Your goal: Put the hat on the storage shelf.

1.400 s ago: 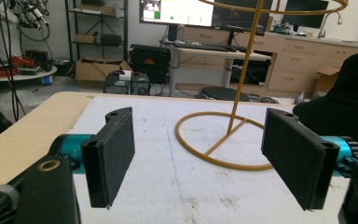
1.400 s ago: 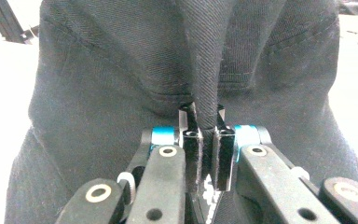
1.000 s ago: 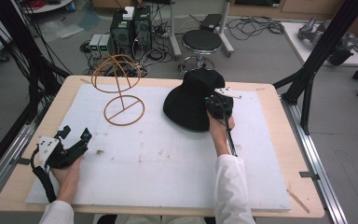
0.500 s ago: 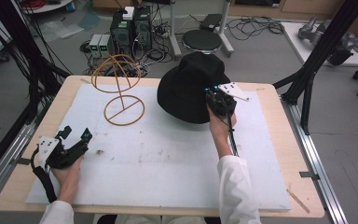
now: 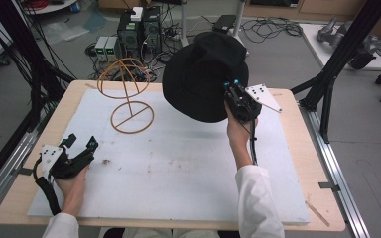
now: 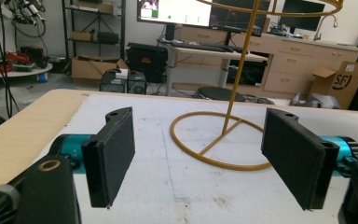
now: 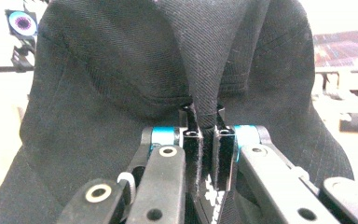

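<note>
A black fabric hat [image 5: 201, 74] hangs in the air above the table's far right part, held by its brim. My right gripper [image 5: 230, 92] is shut on that brim, and in the right gripper view the cloth of the hat [image 7: 168, 70] is pinched between the two jaws of the gripper [image 7: 204, 116]. A gold wire hat stand [image 5: 126, 96] rises from a ring base at the far left of the white mat. My left gripper [image 5: 81, 144] rests low near the front left, open, with the stand's ring base [image 6: 214, 142] ahead between its jaws [image 6: 205, 154].
A white mat [image 5: 178, 163] covers most of the wooden table [image 5: 297, 148]. Black frame posts stand at both sides. Computers, cables and a stool lie on the floor beyond the far edge.
The right gripper has lifted the hat off the mat and carried it upward and away from me. The left gripper has stayed put.
</note>
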`<state>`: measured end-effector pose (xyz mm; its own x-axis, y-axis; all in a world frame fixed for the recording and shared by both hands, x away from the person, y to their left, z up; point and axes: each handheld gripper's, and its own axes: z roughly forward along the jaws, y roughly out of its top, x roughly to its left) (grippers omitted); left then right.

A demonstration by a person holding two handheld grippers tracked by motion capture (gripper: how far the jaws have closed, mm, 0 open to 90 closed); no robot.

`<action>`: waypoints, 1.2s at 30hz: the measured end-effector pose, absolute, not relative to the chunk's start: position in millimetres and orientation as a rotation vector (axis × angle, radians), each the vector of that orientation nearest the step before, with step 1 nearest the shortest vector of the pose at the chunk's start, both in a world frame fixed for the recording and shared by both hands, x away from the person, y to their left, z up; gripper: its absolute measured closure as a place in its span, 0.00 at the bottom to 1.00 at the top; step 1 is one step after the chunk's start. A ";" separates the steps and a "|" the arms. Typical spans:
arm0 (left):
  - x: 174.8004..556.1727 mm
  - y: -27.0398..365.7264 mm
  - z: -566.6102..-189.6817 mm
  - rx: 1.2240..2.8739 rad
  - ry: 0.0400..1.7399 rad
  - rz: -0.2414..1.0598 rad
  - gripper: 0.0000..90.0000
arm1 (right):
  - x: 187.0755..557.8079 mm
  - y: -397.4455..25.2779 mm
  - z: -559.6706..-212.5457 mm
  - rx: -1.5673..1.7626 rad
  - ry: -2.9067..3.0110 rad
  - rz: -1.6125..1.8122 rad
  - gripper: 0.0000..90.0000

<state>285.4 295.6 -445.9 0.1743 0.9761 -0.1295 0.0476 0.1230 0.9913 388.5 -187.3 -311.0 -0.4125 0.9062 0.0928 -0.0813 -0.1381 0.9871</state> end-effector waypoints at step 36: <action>285.0 295.9 -445.9 1.231 1.147 0.980 0.29 | 421.4 -51.5 -253.8 0.818 1.450 1.835 0.96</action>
